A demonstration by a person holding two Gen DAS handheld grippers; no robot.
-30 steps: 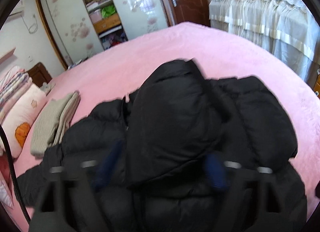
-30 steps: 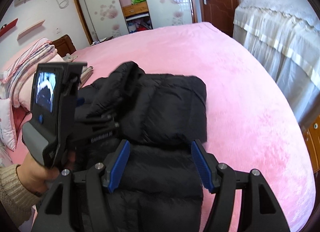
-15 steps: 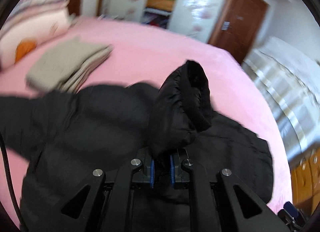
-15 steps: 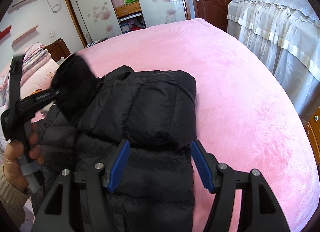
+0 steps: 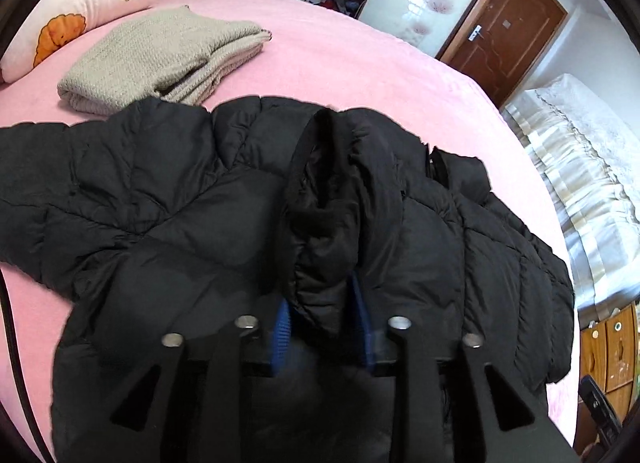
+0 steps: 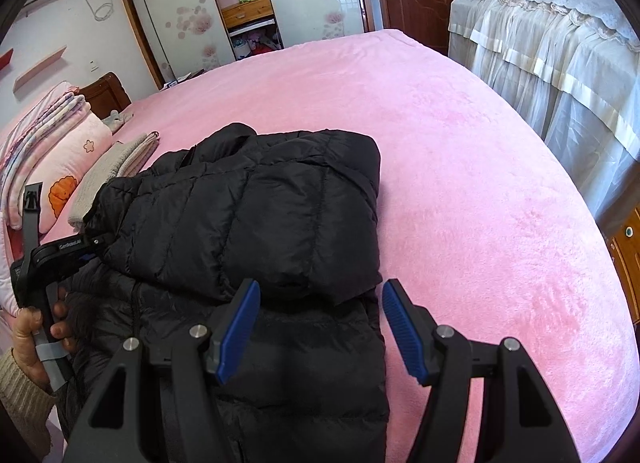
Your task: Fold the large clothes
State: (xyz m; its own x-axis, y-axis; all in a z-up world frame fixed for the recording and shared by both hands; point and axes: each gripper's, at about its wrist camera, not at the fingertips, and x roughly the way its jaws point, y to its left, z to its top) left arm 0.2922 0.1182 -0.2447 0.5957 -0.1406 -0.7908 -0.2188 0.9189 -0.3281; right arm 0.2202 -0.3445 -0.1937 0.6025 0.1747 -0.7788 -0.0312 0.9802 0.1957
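So the pink bed (image 6: pixel 460 191) fills most of both views, w/ the big black puffy jacket (image 6: pixel 248 231) lying on its near side. One sleeve is folded across the body already, in the right wrist view. A folded beige sweater (image 5: pixel 160 55) sits just past the jacket, near the pillow (image 5: pixel 80 3).

What's new: a sec ago the left gripper (image 5: pixel 324 327) was over the middle of the jacket, then it pinched the sleeve cuff (image 5: pixel 324 223) tight and swung it over. Now its jaws have just been opening up a bit, & the cuff is between them, pads look loose on it. I think it's letting go, so that sleeve fold is about done.

The right gripper (image 6: pixel 320 327) hovers over the jacket's right edge, jaws spread, holding nothing. Next is prob folding the body in half.
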